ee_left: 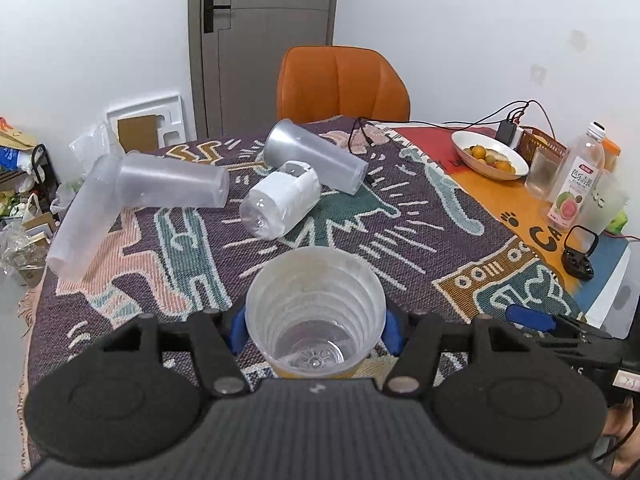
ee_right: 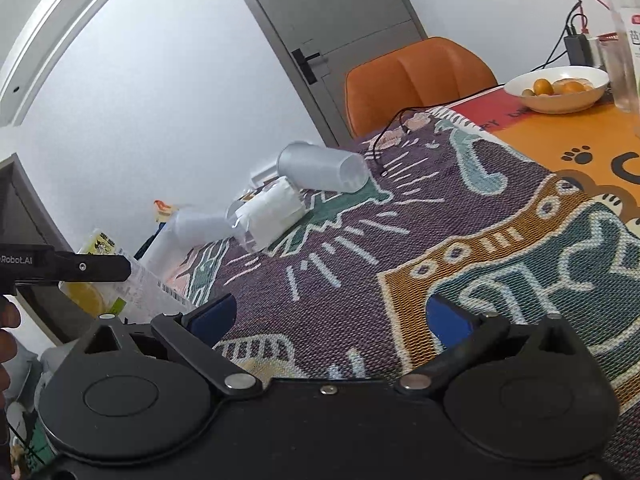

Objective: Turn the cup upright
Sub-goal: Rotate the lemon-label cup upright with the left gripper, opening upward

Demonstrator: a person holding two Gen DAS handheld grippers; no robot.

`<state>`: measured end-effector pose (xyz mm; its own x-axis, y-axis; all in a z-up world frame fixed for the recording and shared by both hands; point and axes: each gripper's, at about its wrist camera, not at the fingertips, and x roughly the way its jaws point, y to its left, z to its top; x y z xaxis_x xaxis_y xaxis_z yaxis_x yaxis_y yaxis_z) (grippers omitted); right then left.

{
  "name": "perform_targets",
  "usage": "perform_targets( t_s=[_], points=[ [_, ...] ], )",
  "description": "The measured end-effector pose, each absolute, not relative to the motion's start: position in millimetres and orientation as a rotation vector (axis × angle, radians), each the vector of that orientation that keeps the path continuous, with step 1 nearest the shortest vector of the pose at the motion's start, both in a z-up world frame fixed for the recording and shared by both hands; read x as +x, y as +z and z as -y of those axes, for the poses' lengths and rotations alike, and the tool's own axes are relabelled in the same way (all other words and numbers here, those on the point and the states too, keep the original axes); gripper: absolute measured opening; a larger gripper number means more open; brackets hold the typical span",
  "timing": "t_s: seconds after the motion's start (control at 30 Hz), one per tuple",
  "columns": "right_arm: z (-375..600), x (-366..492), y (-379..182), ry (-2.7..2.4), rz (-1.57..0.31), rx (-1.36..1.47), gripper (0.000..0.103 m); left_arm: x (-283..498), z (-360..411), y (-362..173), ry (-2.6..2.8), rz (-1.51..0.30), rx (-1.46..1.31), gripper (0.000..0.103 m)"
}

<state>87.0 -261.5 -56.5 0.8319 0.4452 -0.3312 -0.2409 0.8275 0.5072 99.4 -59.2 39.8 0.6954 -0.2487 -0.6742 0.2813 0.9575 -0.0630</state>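
My left gripper (ee_left: 316,330) is shut on a clear ribbed plastic cup (ee_left: 316,304), held mouth up between the blue pads, with yellow print at its base. It also shows at the left edge of the right wrist view (ee_right: 140,292), under the other gripper's black finger. My right gripper (ee_right: 332,320) is open and empty, low over the patterned cloth (ee_right: 400,240). Several other cups lie on their sides: a grey one (ee_left: 316,156), a white-wrapped one (ee_left: 280,200) and two frosted ones (ee_left: 172,180) at the left.
A white bowl of oranges (ee_left: 490,154), a drink bottle (ee_left: 576,172), a glass (ee_left: 542,172), cables and a black earbud case (ee_left: 580,256) stand on the right. An orange chair (ee_left: 342,84) is behind the table. Clutter lies on the floor at the left.
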Motion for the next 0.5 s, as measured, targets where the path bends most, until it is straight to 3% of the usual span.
perform_targets(
  t_s=[0.33, 0.5],
  points=[
    [243, 88, -53, 0.371, -0.481, 0.426, 0.103, 99, 56, 26, -0.331, -0.793, 0.06, 0.061],
    [240, 87, -54, 0.357, -0.487, 0.417, 0.103, 100, 56, 25, -0.318, -0.775, 0.062, 0.076]
  ],
)
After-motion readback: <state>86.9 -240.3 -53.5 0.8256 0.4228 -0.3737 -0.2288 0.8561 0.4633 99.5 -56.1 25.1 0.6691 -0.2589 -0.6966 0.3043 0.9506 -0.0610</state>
